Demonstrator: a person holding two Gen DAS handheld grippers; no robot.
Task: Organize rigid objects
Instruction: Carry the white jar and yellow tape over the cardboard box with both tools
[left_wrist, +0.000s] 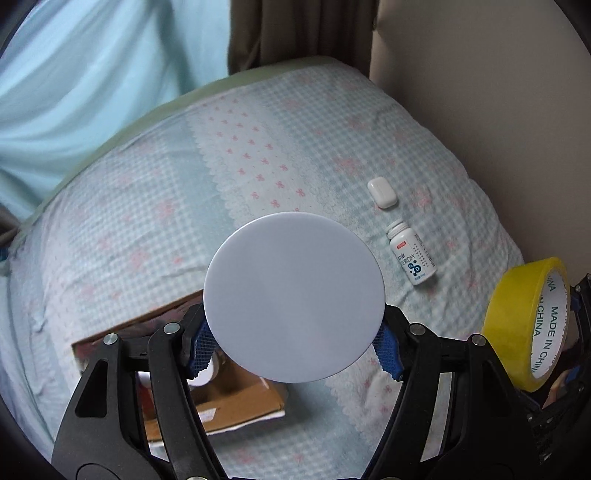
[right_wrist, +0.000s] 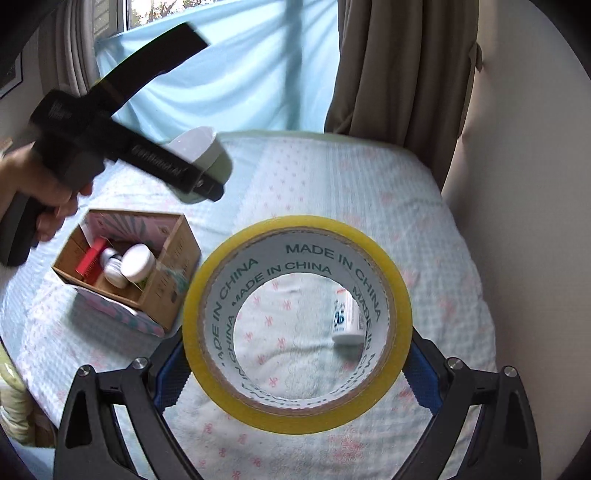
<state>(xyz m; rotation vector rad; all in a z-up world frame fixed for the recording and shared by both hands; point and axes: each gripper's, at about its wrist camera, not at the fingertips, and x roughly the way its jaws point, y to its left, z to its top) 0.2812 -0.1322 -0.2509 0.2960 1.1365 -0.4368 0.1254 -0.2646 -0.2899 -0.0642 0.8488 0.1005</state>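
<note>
Yellow tape roll (right_wrist: 297, 325) sat clamped in the right gripper (right_wrist: 297, 373), white disc (left_wrist: 293, 297) in the left gripper (left_wrist: 293, 347), both mid-carry, needing release over the cardboard box (right_wrist: 168, 275).

1. One white round disc (left_wrist: 293, 297).
2. One yellow tape roll (right_wrist: 297, 323).
3. One pill bottle (left_wrist: 411, 256) on bedding; one earbud case (left_wrist: 382, 192) at 11 o'clock of it.
4. One cardboard box (right_wrist: 173, 273); contents partly hidden.

The left gripper (left_wrist: 294, 341) clamps a white disc (left_wrist: 293, 297) above the bed (left_wrist: 147, 206); a pill bottle (left_wrist: 410, 254) lies beside a yellow tape roll (left_wrist: 517, 325).
</note>
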